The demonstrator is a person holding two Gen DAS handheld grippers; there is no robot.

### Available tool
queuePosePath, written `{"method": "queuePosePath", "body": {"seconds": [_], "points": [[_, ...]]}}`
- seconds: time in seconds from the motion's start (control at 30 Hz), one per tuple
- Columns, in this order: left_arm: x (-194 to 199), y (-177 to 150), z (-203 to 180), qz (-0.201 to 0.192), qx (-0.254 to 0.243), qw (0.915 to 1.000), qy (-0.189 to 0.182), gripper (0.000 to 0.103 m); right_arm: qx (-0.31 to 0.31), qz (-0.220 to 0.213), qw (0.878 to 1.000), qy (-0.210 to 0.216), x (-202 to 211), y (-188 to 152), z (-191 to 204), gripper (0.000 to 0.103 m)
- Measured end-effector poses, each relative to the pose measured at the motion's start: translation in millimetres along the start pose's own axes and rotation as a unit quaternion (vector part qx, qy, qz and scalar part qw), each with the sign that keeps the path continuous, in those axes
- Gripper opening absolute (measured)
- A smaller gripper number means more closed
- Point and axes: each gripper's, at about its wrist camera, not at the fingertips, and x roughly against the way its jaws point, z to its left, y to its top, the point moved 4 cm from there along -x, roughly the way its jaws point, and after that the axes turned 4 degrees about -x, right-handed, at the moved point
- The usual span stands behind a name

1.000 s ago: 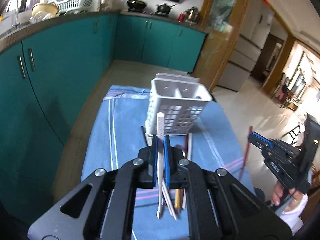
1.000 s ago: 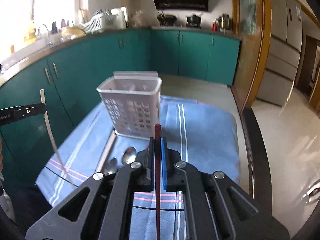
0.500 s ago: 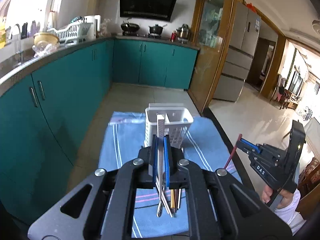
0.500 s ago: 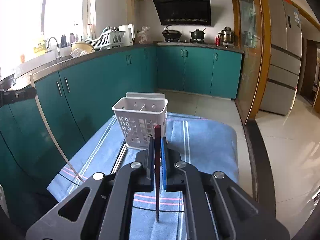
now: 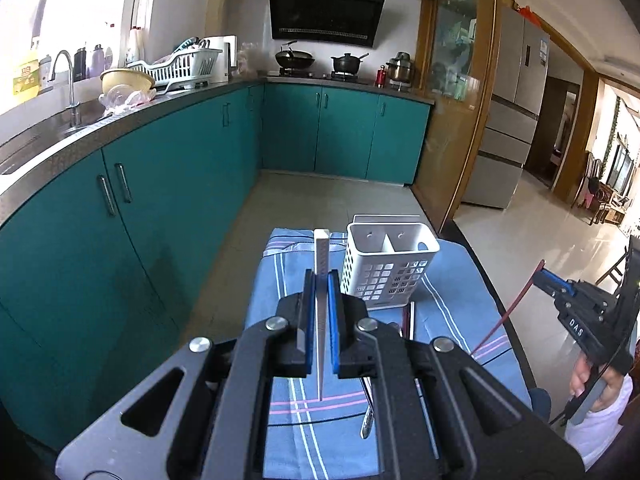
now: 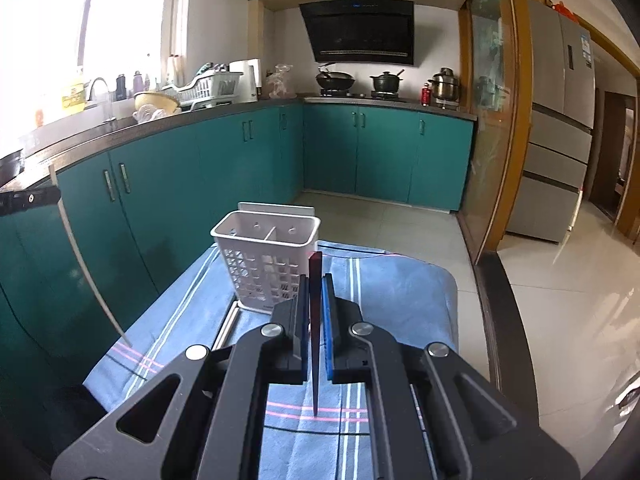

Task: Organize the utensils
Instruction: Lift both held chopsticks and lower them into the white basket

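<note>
White chopstick upright, seemingly tip-down

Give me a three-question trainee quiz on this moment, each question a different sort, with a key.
1. True or false: the white caddy already holds a chopstick.
2. Multiple choice: the right tongs grip a chopstick that is A white, B dark red, C yellow.
3. Fill in: the left tongs are shut on the ___ chopstick.

Key: 1 false, both compartments look empty. 2 B, the dark red chopstick. 3 white.
</note>
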Motion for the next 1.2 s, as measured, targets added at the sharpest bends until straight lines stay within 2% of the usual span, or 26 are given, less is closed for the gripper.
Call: {"method": "queuePosePath", "body": {"seconds": [0.17, 0.3, 0.4, 0.53, 0.73, 0.83, 0.9, 0.97, 1.2], "points": [[-10.8, 21.5, 8.0, -0.023, 0.025, 0.9993, -0.016, 0.006, -0.018, -0.008, 1.0, 0.011, -8.7, 21.6, -4.9, 0.007], [-21.4, 44.7, 3.8, -0.062, 0.04, 0.997, -0.024, 0.006, -0.018, -0.056, 0.998, 0.016, -9.5, 53.2, -6.6, 0.007], [-38.8, 59.7, -2.6, -0.107, 0.061, 0.992, -0.03, 0.006, -0.029, -0.093, 0.995, 0.019, -15.3, 75.7, -11.2, 0.007], [-65.8, 81.1, 1.4, -0.113, 0.115, 0.9855, -0.051, 0.006, -0.038, -0.13, 0.991, 0.012, -21.7, 112.0, -11.5, 0.007], [-70.8, 113.2, 6.3, -0.174, 0.15, 0.973, -0.022, 0.006, -0.015, -0.208, 0.978, 0.001, -18.5, 151.1, 11.2, 0.007], [-79.5, 114.4, 1.2, -0.193, 0.158, 0.9681, -0.027, 0.006, -0.011, -0.242, 0.97, 0.01, -24.0, 154.0, 22.0, 0.007], [-86.4, 114.4, -0.9, -0.195, 0.153, 0.9687, -0.018, 0.006, -0.012, -0.245, 0.969, 0.017, -29.5, 154.9, 25.5, 0.007], [-100.2, 113.4, -7.1, -0.182, 0.143, 0.9729, -0.009, 0.006, -0.015, -0.226, 0.974, 0.031, -42.7, 151.9, 27.9, 0.007], [-164.3, 80.9, -20.9, -0.106, 0.118, 0.9873, 0.009, 0.006, -0.023, -0.189, 0.981, 0.028, -88.9, 136.0, 25.4, 0.007]]}}
